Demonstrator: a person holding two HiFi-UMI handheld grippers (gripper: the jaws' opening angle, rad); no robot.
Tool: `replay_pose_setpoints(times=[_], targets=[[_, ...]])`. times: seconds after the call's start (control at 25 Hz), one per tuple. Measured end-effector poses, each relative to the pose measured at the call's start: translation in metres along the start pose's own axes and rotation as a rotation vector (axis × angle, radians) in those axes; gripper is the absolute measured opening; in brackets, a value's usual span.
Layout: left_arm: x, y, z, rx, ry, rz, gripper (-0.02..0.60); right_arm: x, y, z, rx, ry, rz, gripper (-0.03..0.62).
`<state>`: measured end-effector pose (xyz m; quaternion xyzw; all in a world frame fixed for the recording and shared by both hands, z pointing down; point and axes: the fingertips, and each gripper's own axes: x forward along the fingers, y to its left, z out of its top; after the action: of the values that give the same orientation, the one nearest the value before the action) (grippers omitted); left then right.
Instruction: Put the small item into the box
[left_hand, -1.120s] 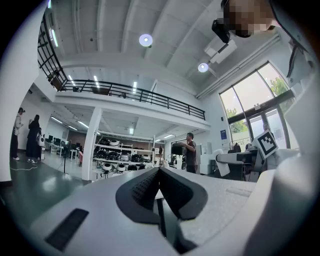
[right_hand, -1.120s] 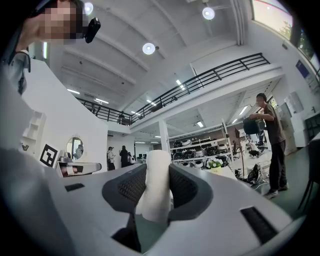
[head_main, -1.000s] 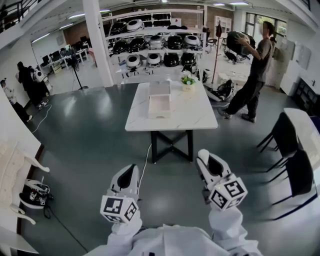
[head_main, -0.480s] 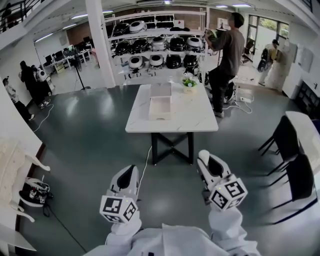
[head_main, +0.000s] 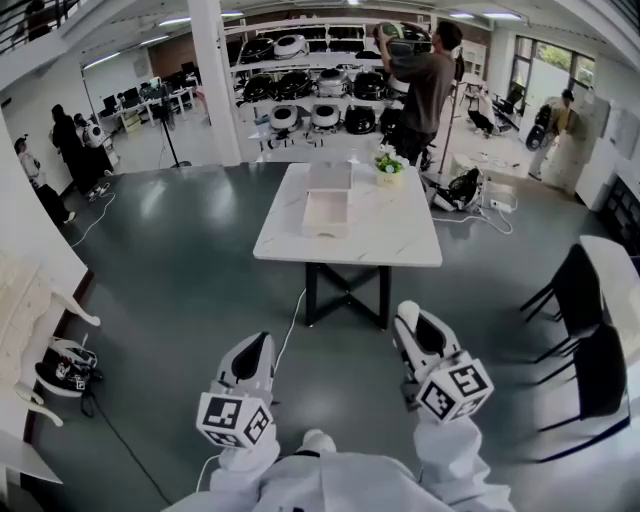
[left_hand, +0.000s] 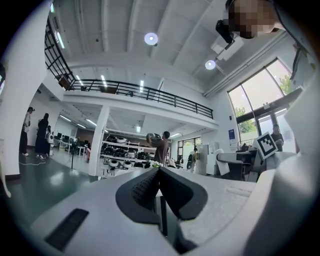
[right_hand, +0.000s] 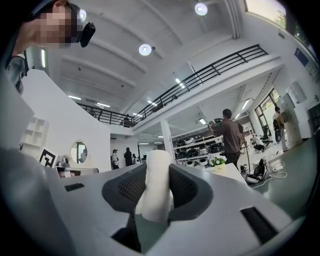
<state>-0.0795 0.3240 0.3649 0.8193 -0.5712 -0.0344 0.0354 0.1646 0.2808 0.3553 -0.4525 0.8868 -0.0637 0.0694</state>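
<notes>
A white open box (head_main: 326, 213) sits on the white marble table (head_main: 400, 235) ahead of me, its lid (head_main: 330, 177) lying behind it. Both grippers hang low in front of my body, well short of the table, over the grey floor. My right gripper (head_main: 420, 328) is shut on a small white cylinder-shaped item (right_hand: 156, 192), which stands upright between its dark pads (right_hand: 185, 187); the head view does not show the item. My left gripper (head_main: 255, 352) has its jaws together with nothing between them, as the left gripper view (left_hand: 160, 171) shows.
A small potted plant (head_main: 388, 163) stands at the table's far right corner. A person (head_main: 425, 80) reaches up at the shelves (head_main: 300, 85) behind the table. Black chairs (head_main: 590, 335) stand at the right; a bag (head_main: 62, 368) and a cable (head_main: 292, 320) lie on the floor.
The person in the background has walked from the right to the shelves behind the table. The table has come slightly nearer. Both grippers keep their places and grips.
</notes>
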Motion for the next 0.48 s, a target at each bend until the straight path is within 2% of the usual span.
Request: replay_pose_setpoints(times=[0.24, 0.48], targets=[[0.022, 0.011, -0.007, 0.006, 0.015, 0.019, -0.002, 0.026, -0.019, -0.009, 0.024, 0.007, 0.001, 0.120], [0.065, 0.043, -0.015, -0.006, 0.025, 0.024, -0.002, 0.074, -0.041, -0.022, 0.028, 0.031, -0.010, 0.120]])
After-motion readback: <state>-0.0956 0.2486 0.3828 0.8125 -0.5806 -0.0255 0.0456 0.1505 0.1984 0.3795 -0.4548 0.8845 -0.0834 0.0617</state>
